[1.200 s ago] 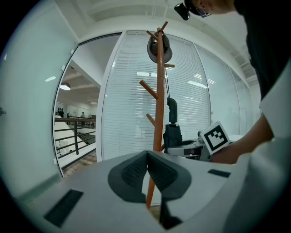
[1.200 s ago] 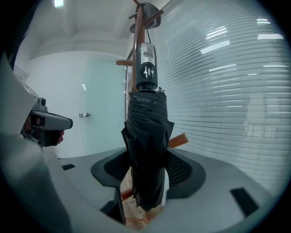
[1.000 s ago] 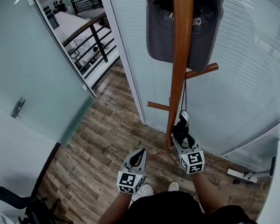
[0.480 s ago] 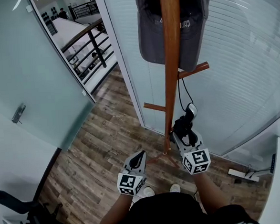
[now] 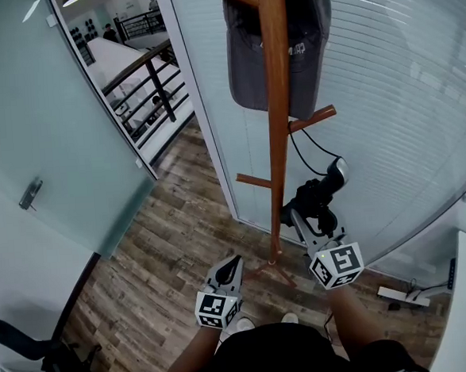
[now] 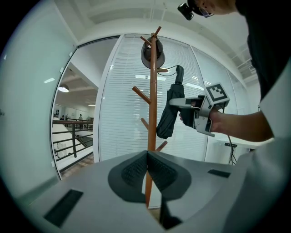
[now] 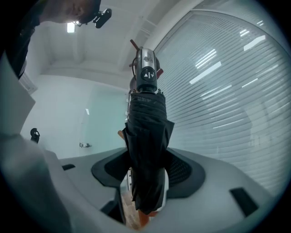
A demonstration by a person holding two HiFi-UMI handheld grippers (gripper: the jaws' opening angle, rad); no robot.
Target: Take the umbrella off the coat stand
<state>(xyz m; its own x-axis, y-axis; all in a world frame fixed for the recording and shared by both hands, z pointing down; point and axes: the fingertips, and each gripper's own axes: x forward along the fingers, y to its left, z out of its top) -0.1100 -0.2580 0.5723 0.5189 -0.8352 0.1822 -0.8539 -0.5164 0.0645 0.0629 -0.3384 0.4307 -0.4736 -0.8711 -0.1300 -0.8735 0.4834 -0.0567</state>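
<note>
A wooden coat stand (image 5: 276, 122) rises in front of me, with a grey cap (image 5: 244, 53) hung near its top. My right gripper (image 5: 305, 214) is shut on a folded black umbrella (image 5: 317, 195), just right of the pole. The umbrella's thin cord (image 5: 298, 149) loops up to a side peg (image 5: 314, 120). In the right gripper view the umbrella (image 7: 145, 145) stands upright between the pads, its silver handle end (image 7: 146, 68) on top. My left gripper (image 5: 235, 262) hangs lower to the left of the pole, shut and empty (image 6: 148, 164). The left gripper view shows the stand (image 6: 153, 104) and the held umbrella (image 6: 170, 113).
A glass wall with blinds (image 5: 401, 90) stands behind the stand. A frosted glass door with a handle (image 5: 30, 191) is at left, and a railing (image 5: 154, 75) lies beyond it. A power strip (image 5: 396, 293) lies on the wood floor at right. An office chair (image 5: 39, 370) is at the bottom left.
My right gripper has risen with the umbrella, from low by the pole's base to nearer the side peg. The cord has gone slack. The left gripper has stayed put.
</note>
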